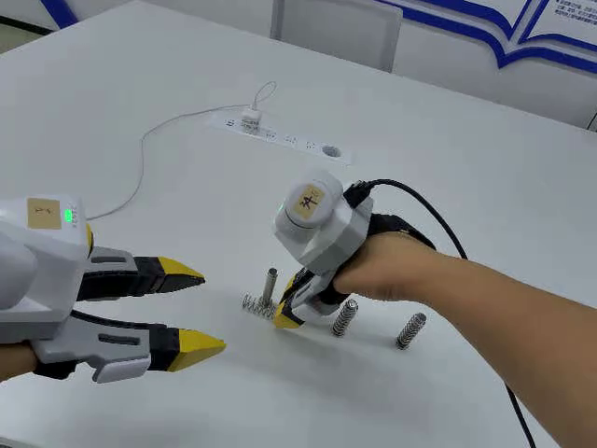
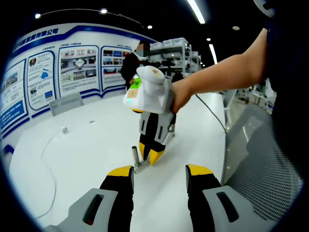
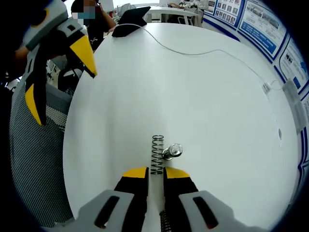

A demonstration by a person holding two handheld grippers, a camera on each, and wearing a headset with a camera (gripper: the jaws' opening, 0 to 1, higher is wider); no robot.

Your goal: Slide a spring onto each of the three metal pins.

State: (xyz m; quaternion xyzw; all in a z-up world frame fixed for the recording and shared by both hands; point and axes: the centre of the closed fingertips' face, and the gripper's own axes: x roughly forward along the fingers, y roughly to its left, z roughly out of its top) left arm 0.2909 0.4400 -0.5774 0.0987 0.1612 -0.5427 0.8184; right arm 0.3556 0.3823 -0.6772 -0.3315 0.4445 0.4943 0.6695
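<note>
The head view looks down from above at the worktop [image 1: 140, 103], quite near. The left gripper view sits low and looks across the worktop at the right tongs [image 2: 150, 158]. The right gripper view looks down, very close, at the spring [image 3: 156, 154] and pin [image 3: 173, 152]. All three share that spot.

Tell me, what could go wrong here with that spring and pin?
The right tool pinches the spring only by its end, so it may slip or flick away. The spring lies right beside the upright bare pin, so lifting it might knock the pin over.
</note>
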